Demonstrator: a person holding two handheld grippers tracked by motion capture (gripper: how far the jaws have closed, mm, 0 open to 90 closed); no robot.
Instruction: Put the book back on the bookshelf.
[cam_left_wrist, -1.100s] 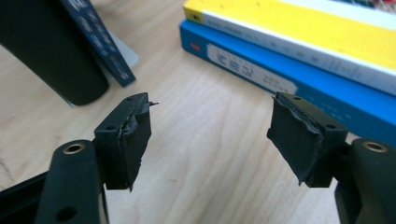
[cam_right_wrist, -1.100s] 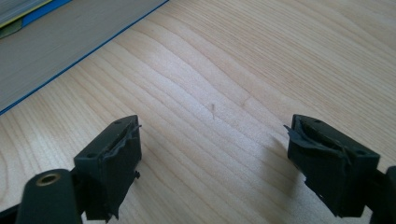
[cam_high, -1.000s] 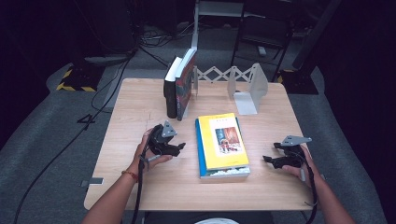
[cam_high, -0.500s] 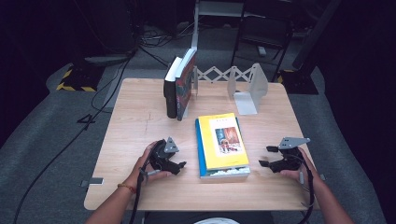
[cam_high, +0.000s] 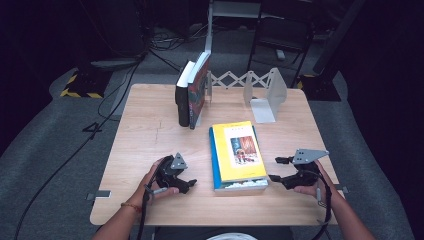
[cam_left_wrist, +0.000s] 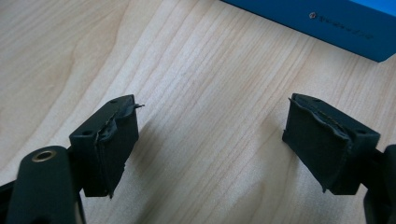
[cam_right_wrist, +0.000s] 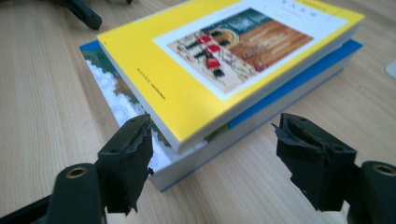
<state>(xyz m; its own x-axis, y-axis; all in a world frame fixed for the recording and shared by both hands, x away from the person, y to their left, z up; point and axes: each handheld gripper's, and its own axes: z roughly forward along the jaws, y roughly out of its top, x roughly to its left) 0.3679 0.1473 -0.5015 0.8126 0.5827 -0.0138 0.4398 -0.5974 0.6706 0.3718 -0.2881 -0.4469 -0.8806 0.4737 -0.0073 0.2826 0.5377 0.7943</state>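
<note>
Both hands have drawn toward the table's near edge since the earlier frame, and the right hand-held gripper (cam_right_wrist: 212, 156) has just been closing yet stands spread at a near corner of the yellow book (cam_high: 236, 150), atop the blue book (cam_right_wrist: 299, 77) mid-table. Left hand-held gripper (cam_left_wrist: 210, 140), just opened, hovers spread over bare table (cam_left_wrist: 196, 70). Next, I judge, the right jaws must straddle the yellow book's edge and pinch.

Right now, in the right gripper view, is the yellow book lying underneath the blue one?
No, the yellow book lies on top of the blue book, whose edge shows beneath it on the table.
</note>
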